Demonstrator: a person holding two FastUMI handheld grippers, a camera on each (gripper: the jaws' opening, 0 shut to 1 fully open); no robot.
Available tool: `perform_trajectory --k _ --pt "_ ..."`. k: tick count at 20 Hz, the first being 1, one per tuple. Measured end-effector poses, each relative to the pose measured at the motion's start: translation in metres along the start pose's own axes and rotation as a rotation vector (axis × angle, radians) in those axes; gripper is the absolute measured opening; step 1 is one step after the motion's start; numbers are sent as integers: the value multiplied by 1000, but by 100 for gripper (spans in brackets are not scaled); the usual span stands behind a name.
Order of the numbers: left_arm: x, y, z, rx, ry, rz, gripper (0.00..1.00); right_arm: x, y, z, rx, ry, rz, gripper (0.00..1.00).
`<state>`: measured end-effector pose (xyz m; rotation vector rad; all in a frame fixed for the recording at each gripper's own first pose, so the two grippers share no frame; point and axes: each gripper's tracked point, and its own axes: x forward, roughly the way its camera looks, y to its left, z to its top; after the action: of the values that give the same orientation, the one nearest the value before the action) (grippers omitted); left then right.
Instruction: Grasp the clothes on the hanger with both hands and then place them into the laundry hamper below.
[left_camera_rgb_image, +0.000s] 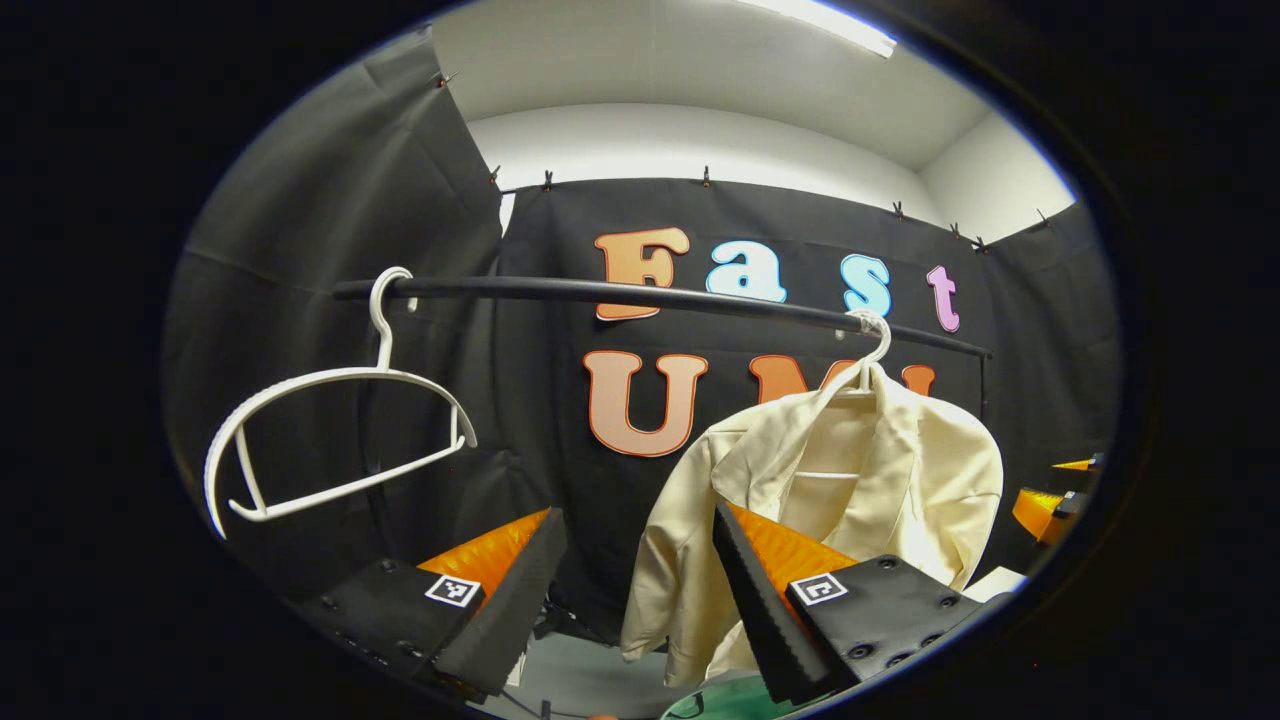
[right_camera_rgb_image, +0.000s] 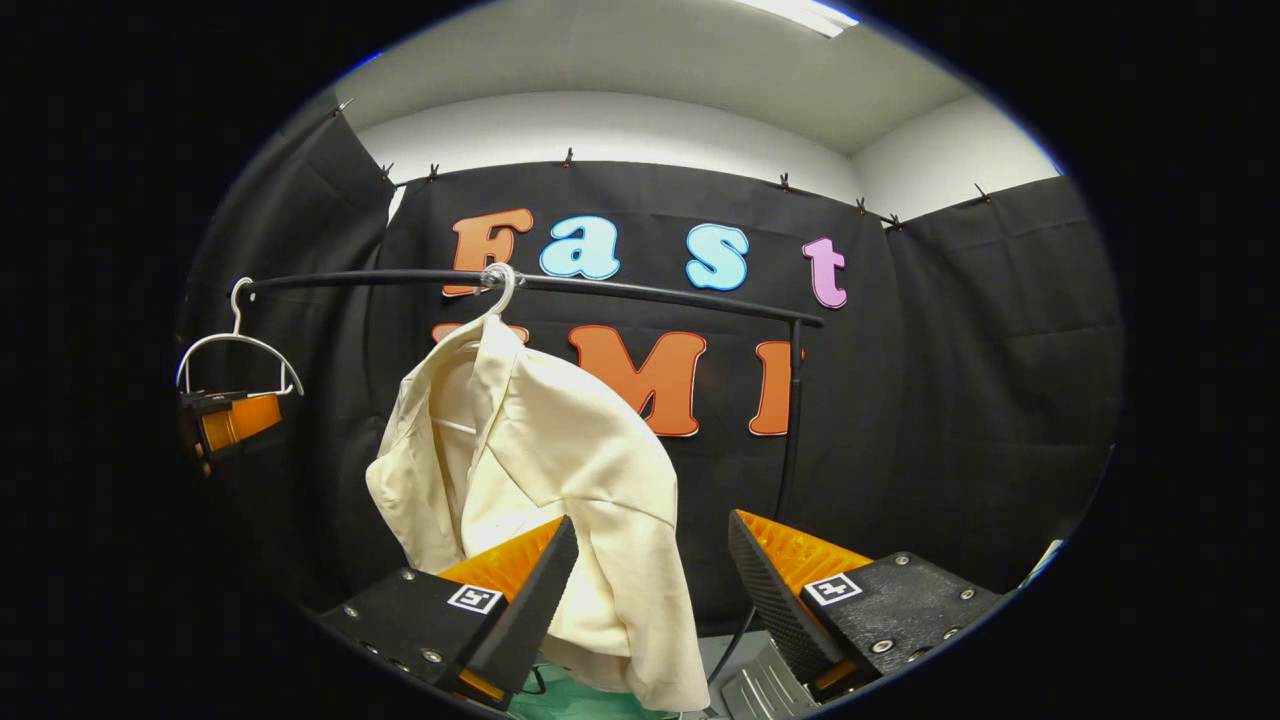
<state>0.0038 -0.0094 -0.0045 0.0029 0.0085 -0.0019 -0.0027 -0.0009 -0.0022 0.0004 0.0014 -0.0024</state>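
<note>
Hanging cream jacket (left_camera_rgb_image: 880, 470), both grippers open-fingered

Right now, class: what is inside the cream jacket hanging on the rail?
Inside the cream jacket a white hanger shows: its hook over the black rail and a thin bar at the open front. The fabric covers the hanger's shoulders.

Jacket (left_camera_rgb_image: 830, 490) on hanger (left_camera_rgb_image: 868, 352) on rail (left_camera_rgb_image: 650, 296); bare hanger (left_camera_rgb_image: 330, 440) further left along rail.
</note>
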Motion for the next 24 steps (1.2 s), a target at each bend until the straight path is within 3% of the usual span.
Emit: perform_trajectory --k 12,15,17,24 --pt "8 -18 -20 16 40 -45 100 1 37 -11 22 30 67 94" --pt "13 -28 -29 17 59 -71 93 3 49 -16 22 45 87 94" --pt "16 -36 -33 17 65 -90 96 4 57 -21 19 57 103 94" --pt "30 -58 -48 18 91 -142 93 19 81 -32 40 96 103 94"
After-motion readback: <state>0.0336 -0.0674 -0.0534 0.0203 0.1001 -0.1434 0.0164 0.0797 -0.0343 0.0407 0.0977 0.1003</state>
